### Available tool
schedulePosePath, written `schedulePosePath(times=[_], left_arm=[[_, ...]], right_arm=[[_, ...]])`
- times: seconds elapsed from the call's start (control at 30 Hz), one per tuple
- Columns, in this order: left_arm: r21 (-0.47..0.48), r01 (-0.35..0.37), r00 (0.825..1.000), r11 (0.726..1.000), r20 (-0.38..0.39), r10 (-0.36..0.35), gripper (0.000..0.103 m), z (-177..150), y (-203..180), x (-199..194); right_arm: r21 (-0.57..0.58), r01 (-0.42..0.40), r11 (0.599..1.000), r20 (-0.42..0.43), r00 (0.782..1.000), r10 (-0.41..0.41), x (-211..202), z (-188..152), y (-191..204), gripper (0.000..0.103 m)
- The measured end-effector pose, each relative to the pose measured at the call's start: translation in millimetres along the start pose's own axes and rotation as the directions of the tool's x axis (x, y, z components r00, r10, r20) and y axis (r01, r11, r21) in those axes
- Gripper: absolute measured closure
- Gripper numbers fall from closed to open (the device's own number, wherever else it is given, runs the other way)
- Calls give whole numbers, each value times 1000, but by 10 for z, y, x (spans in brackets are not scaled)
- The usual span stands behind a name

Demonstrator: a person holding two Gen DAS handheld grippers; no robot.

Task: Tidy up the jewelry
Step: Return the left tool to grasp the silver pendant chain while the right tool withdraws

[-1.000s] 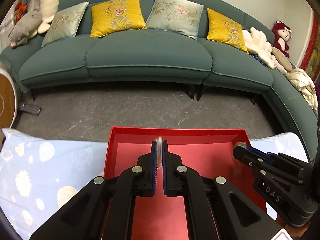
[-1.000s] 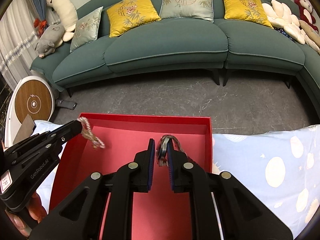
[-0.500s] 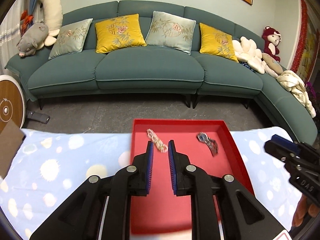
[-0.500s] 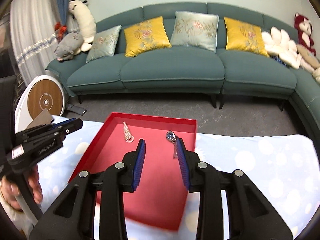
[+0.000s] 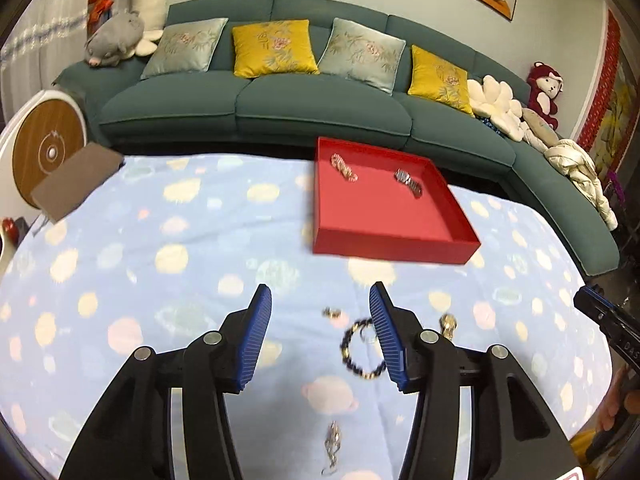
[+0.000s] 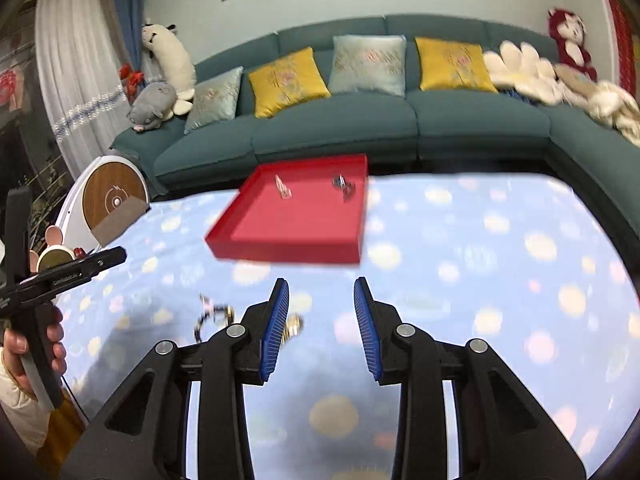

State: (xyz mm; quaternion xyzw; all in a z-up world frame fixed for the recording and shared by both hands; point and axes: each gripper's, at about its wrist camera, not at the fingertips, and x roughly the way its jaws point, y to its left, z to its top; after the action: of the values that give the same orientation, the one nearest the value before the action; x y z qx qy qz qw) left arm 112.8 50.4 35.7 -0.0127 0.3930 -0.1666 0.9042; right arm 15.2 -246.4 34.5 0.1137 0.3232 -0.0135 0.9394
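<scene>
Both tools, left tool (image 5: 320, 300) and right tool (image 6: 321, 292), gape wide, empty, above the beaded bracelet (image 5: 360, 350) on the tablecloth (image 5: 160, 240).

The room was evenly and softly lit, with no hard glare and no clear single source; the light probably came from overhead. Both fisheye views bent straight lines strongly toward the edges and were ringed by a dark vignette. The left wrist view was fairly sharp: the sofa (image 5: 320, 108) looked crisp, though the near wall of the red tray (image 5: 394, 249) was slightly smeared. The right wrist view was motion-blurred throughout, the tray's contents streaked and the spots on the patterned cloth (image 6: 500, 248) hazy. A soft grey shadow lay on the cloth under the right tongs (image 6: 321, 326), whose blue pads (image 6: 276, 328) stayed sharp.
</scene>
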Motion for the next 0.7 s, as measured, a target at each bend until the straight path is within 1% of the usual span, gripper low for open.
schedulePosePath(times=[0.03, 0.13, 0.2, 0.27, 0.33, 0.47, 0.53, 0.63, 0.7], left_arm=[[3, -13, 1000, 1000, -13, 13, 54, -140, 6, -2], [-14, -26, 996, 1000, -89, 24, 54, -517, 36, 71], [-29, -20, 993, 999, -114, 17, 54, -722, 49, 100], [-40, 9, 990, 999, -142, -15, 54, -889, 25, 139], [-27, 10, 988, 1000, -154, -14, 54, -977, -25, 195], [47, -22, 987, 999, -156, 29, 54, -1101, -146, 270], [47, -24, 986, 999, -163, 32, 54, -1133, -139, 312], [20, -21, 984, 1000, -175, 25, 55, -1143, -104, 376], [9, -15, 983, 1000, -185, 16, 62, -1157, -88, 408]], right_arm=[[18, 3, 1000, -20, 1000, -3, -12, -98, -28, 70], [43, 12, 999, -69, 998, -9, -5, -377, -49, 70], [23, 32, 999, -78, 996, -30, -20, -535, -10, 70], [4, 28, 1000, -94, 995, -27, 10, -639, 45, 70], [-31, 36, 999, -106, 994, -39, 48, -728, 111, 70], [-72, 29, 997, -117, 992, -37, 101, -820, 215, 70], [-74, 25, 997, -123, 992, -34, 124, -836, 234, 70], [-75, 18, 997, -133, 991, -28, 163, -838, 250, 70], [-77, 16, 997, -138, 990, -26, 185, -843, 269, 70]])
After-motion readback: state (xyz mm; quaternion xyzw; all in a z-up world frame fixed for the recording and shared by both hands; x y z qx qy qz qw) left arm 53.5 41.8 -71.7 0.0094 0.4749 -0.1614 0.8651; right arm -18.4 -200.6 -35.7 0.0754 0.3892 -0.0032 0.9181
